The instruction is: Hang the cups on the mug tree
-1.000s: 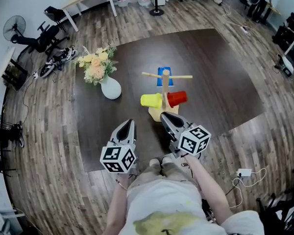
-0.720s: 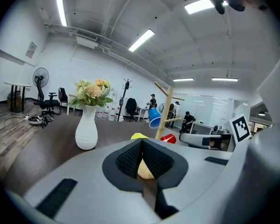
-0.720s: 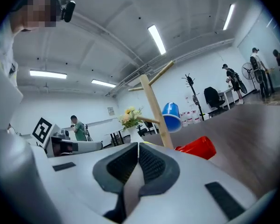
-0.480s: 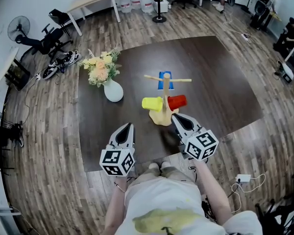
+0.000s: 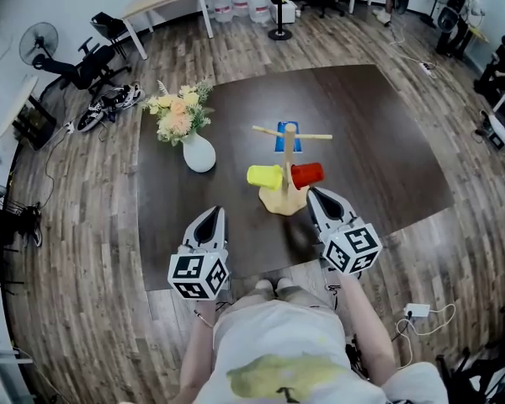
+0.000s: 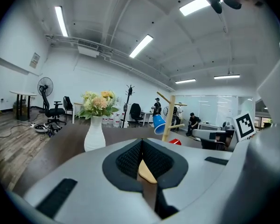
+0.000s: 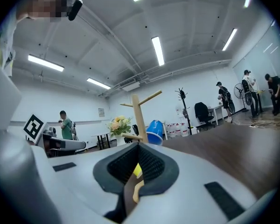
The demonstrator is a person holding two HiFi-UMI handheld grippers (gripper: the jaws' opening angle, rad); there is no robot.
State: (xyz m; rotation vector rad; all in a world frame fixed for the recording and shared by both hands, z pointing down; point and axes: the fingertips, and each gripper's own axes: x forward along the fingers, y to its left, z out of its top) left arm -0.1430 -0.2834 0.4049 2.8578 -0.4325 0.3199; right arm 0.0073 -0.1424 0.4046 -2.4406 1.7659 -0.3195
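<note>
The mug tree [image 5: 289, 154] stood at the middle of the frame on the dark bench [image 5: 379, 141]. A yellow cup [image 5: 264, 176] hung on its lower left peg and a red cup [image 5: 306, 174] on its lower right peg. A blue cup [image 5: 287, 139] hung behind the pole. Below and left of the tree, the left gripper [image 5: 210, 215] had its jaws closed on nothing. The right gripper [image 5: 317, 194], just right of the tree's base, also had its jaws closed and empty. A white vase [image 5: 199, 153] of flowers stood to the upper left.
</note>
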